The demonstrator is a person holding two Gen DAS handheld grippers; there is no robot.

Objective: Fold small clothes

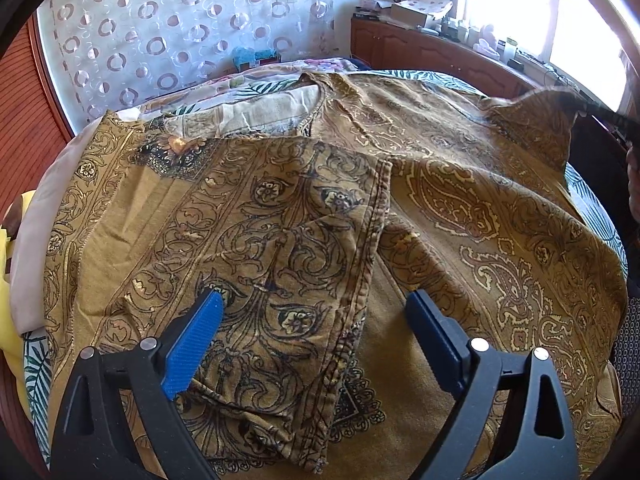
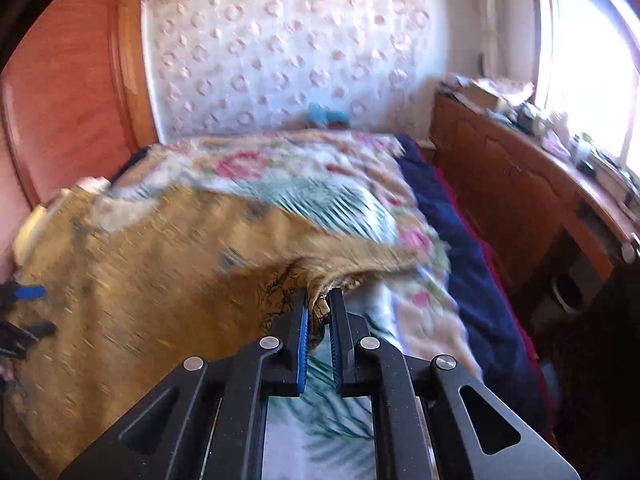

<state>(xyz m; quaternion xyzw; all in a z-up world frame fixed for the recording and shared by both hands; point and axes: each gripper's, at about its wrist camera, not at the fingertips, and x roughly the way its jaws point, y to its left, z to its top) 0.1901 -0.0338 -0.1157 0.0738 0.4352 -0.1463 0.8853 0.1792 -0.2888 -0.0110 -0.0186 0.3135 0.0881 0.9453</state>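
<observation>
A mustard-brown garment [image 1: 460, 200] with black scroll and paisley print lies spread over the bed, its left part folded over the middle. My left gripper [image 1: 316, 300] hovers open just above that folded part, blue pads wide apart, nothing pinched between them. My right gripper [image 2: 320, 300] is shut on the garment's edge [image 2: 320, 312], lifting that side off the bed. In the left wrist view the raised corner [image 1: 552, 120] stands up at the far right. The right wrist view is motion-blurred and shows the garment [image 2: 140, 280] and the left gripper [image 2: 34, 310] at its left edge.
A floral and leaf-print bedspread [image 2: 320, 168] covers the bed, with a dark blue blanket [image 2: 460, 260] along its right side. A wooden cabinet [image 2: 520, 184] with clutter stands under the bright window. A patterned curtain [image 1: 180, 32] hangs behind. Something yellow [image 1: 8, 264] lies at the left.
</observation>
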